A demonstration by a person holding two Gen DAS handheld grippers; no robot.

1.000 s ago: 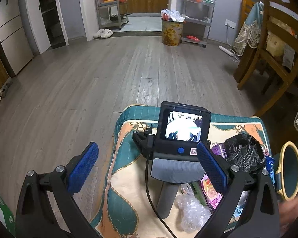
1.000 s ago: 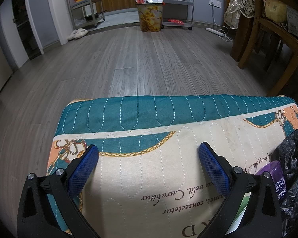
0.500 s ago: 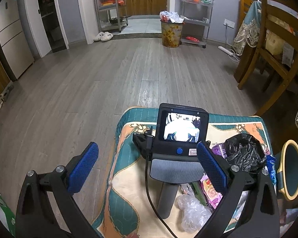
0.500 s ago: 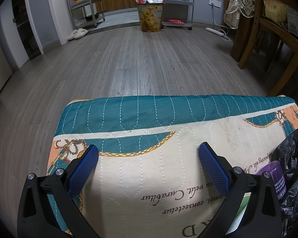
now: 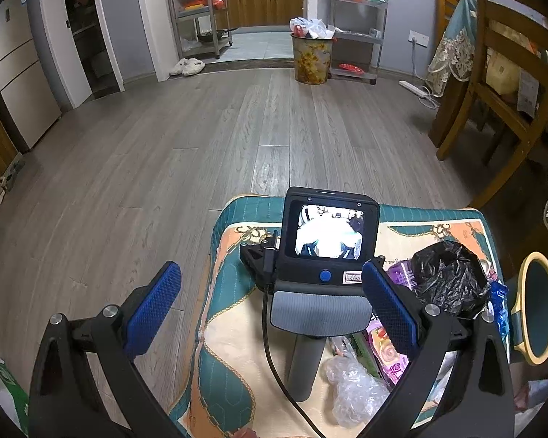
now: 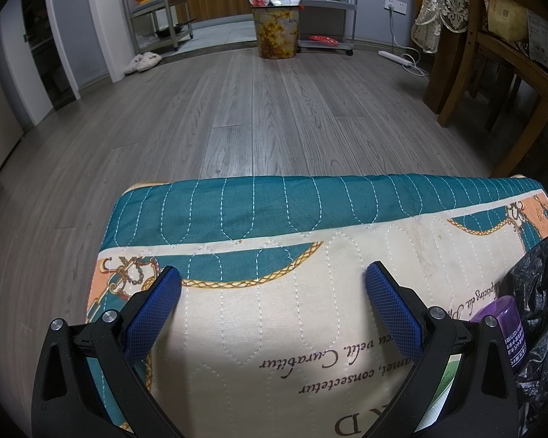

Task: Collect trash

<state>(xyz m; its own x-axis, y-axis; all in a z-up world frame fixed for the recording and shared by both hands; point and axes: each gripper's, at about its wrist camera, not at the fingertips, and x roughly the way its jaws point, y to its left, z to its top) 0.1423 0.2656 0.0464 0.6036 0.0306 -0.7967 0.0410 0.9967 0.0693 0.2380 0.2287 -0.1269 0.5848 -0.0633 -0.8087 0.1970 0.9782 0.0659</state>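
A teal and cream quilted cushion (image 6: 259, 215) holds a pile of trash on its right side. The pile includes a crumpled black plastic bag (image 5: 449, 281), a purple carton (image 5: 400, 272), a pink wrapper (image 5: 387, 356) and clear crumpled film (image 5: 354, 390). My left gripper (image 5: 270, 306) hovers open above the cushion's left part with nothing in it. It looks onto the screen (image 5: 328, 231) and grey handle (image 5: 303, 365) of the right unit, which stands on the cushion. My right gripper (image 6: 272, 310) is open and empty over bare cushion. The purple carton (image 6: 504, 325) and black bag (image 6: 544, 310) lie to its right.
A floral trash bin (image 5: 312, 58), heaped full, stands far across the grey wood floor. A wooden chair (image 5: 500, 84) and a power strip (image 5: 416, 89) are at the right. A teal vessel with a yellow rim (image 5: 540, 306) sits beside the cushion. Slippers (image 5: 188, 65) lie near the metal shelves.
The left gripper's view has drifted slightly, as if it lifted and tilted a little. The right gripper has stayed still, and both stay open.
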